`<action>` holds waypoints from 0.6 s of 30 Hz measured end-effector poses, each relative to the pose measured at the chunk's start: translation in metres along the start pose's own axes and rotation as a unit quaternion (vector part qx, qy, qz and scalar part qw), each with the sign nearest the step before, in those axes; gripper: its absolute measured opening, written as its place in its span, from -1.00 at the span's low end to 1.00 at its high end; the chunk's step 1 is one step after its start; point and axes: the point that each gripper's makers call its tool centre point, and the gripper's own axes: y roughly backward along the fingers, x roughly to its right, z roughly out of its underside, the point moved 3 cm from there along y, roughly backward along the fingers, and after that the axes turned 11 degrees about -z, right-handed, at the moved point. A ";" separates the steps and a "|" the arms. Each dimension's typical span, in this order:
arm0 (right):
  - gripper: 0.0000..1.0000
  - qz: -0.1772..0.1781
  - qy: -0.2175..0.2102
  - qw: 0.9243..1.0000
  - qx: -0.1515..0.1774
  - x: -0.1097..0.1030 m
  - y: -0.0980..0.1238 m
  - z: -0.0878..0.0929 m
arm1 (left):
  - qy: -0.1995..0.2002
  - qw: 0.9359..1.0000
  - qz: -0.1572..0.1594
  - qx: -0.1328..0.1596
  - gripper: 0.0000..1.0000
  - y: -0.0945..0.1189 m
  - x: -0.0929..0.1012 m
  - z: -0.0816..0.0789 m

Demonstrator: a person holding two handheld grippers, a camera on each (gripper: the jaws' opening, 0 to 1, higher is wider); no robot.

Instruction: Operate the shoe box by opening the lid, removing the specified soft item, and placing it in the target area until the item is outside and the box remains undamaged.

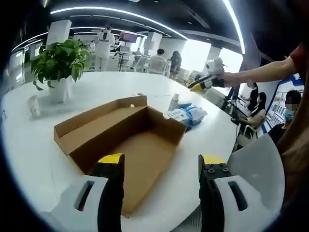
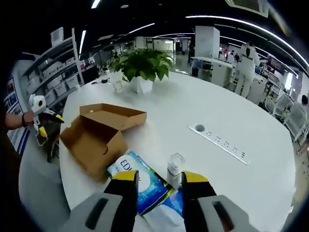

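Right claw (image 2: 161, 180) gapes empty above the pack (image 2: 145, 181), which lies on the tabletop (image 2: 193, 106) beside the open box (image 2: 99, 130). Left claw (image 1: 161, 164) gapes empty over the box (job looks finished); next, just withdraw.

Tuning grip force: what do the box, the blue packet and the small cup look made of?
Box: brown cardboard, matte, with visible folded flaps. Blue packet: looks like thin plastic film, glossy and printed, with wrinkles that suggest soft contents. Small cup: clear, likely plastic, though glass can't be ruled out. Table: smooth white top, slight sheen.
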 end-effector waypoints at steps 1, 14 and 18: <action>-0.34 0.001 -0.005 1.000 0.009 -0.004 0.000 0.001 | 0.002 1.000 -0.004 0.002 0.24 0.000 -0.001 0.000; -0.31 0.013 -0.031 0.996 0.085 -0.039 0.007 -0.001 | 0.033 0.998 -0.055 0.014 0.24 0.001 -0.022 0.002; -0.30 0.015 -0.034 0.995 0.090 -0.047 0.004 0.007 | 0.051 0.996 -0.076 0.020 0.24 0.002 -0.032 0.002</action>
